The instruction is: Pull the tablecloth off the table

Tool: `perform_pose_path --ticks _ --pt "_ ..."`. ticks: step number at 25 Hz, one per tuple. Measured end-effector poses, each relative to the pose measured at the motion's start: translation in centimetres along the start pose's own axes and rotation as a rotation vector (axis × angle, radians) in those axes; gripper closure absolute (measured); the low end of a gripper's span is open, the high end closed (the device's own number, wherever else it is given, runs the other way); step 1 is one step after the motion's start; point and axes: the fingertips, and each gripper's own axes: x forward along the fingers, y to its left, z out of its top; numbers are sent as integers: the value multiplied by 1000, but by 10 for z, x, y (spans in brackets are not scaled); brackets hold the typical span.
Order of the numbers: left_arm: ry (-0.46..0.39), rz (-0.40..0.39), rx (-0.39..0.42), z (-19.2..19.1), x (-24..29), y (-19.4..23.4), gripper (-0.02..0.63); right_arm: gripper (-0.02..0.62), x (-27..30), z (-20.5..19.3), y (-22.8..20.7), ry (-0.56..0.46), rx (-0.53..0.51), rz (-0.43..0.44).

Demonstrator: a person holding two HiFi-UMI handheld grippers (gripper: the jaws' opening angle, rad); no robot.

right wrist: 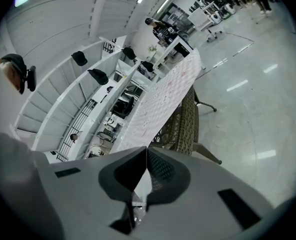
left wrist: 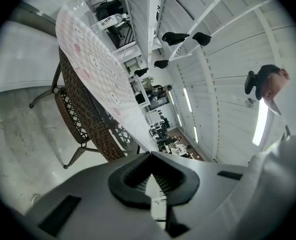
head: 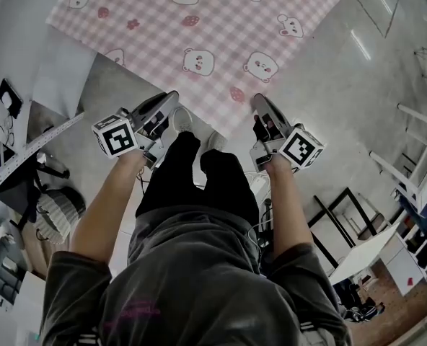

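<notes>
The right gripper had its jaws closed at the tips on the patterned tablecloth, which extended straight ahead. A wicker frame stood ahead-right, beneath it.

Pink-and-white checked tablecloth (white bear faces, red strawberries), brown woven wicker table, black trousers

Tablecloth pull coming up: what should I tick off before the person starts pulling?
1. Left claw shut on tablecloth edge: ok.
2. Right claw shut on the edge: ok.
3. Both grips flank the near corner: ok.
4. Nothing lying on the visible cloth: ok.
5. Far edge free: cannot tell, out of view.
6. Room to step back: cannot tell.
</notes>
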Motion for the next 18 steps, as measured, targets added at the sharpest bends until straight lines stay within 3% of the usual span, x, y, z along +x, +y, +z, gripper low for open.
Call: perform_pose_path --ticks 6,11,14,18 --pt "-61 -48 85 -11 1 11 606 591 2 -6 -8 -59 -63 77" --pt "-70 -33 81 -9 -3 3 606 591 -4 -4 -3 -53 -55 101" --pt "-115 -75 166 -16 0 12 606 591 0 -10 -12 -101 -117 158" --pt "-157 -110 221 -36 -9 19 606 591 -6 -26 -20 -143 -174 218"
